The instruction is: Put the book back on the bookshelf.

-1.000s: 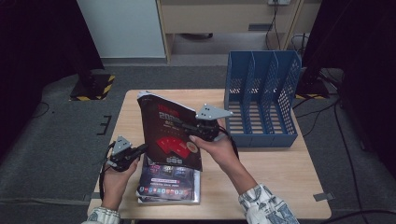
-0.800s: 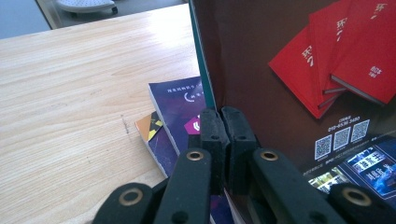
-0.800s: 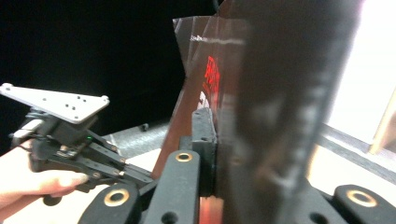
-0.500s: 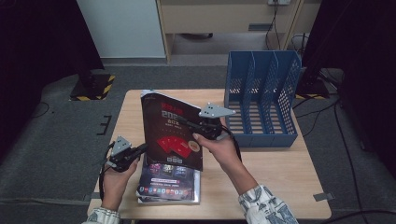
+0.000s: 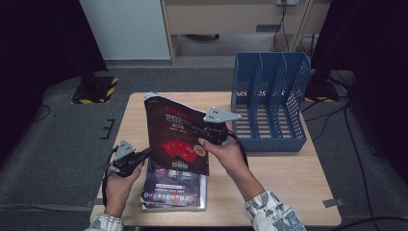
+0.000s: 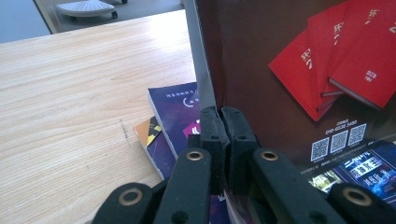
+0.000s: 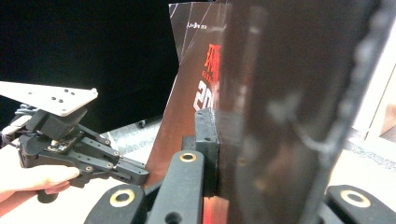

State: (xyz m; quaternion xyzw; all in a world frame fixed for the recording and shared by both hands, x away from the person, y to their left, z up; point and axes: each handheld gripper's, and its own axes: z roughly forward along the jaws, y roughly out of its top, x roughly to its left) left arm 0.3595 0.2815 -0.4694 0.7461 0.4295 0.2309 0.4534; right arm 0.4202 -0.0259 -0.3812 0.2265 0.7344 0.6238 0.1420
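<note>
A dark red book (image 5: 175, 137) with red books printed on its cover stands nearly upright over a stack of books (image 5: 173, 190) on the wooden table (image 5: 279, 173). My left gripper (image 5: 146, 153) is shut on the book's lower left edge; in the left gripper view its jaws (image 6: 223, 123) pinch the cover (image 6: 299, 70) above the stack (image 6: 175, 112). My right gripper (image 5: 195, 129) has just been closing and is now shut on the book's right side, with the cover (image 7: 196, 93) between its jaws (image 7: 217, 130). The left gripper (image 7: 135, 175) shows beyond it.
A blue file rack (image 5: 269, 96) with several upright slots stands at the table's back right. Bare tabletop (image 6: 70, 93) lies left of the stack. Dark floor, cables and a cabinet surround the table.
The book has turned a little, its cover now facing the high view more squarely. Both hands have stayed about where they were.
</note>
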